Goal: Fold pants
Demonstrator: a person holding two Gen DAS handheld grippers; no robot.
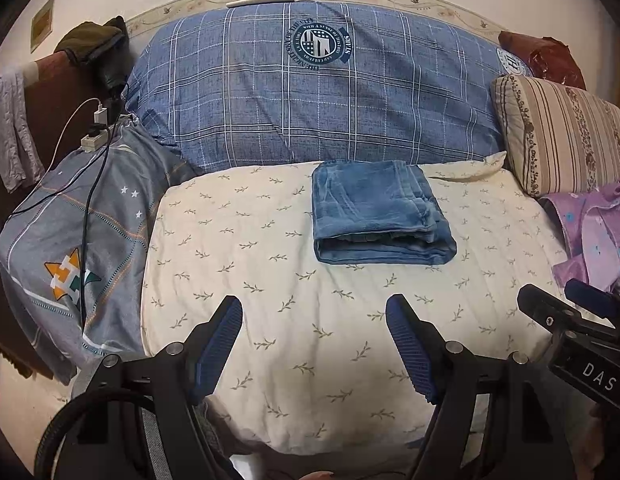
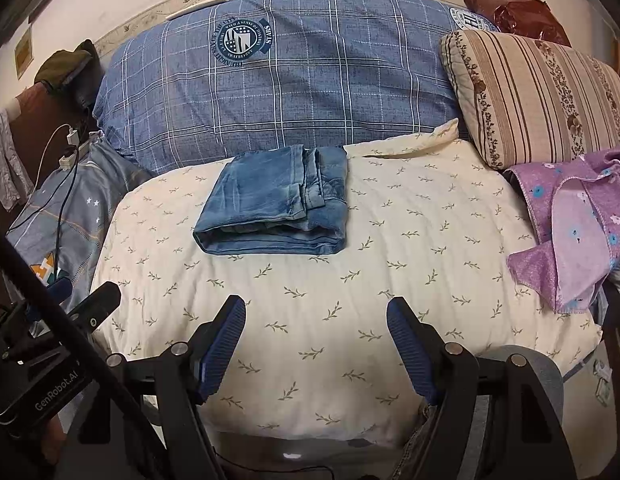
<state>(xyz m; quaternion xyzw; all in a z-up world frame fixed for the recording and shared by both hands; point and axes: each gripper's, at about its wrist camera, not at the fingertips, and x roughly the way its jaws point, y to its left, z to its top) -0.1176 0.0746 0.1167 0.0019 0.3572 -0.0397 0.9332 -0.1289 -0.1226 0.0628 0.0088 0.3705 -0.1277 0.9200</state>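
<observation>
The blue pants (image 1: 380,212) lie folded in a neat block on the cream leafy cover (image 1: 310,320) of the bed, near the big blue checked pillow (image 1: 310,100); the inner layers are tucked in and hard to see; the left hand-held gripper (image 1: 314,344) hangs low over the cover, tipped down, spread wide with nothing in it; the right hand-held gripper (image 2: 316,344) does the same beside it; bare cover lies between both and the pants.
</observation>
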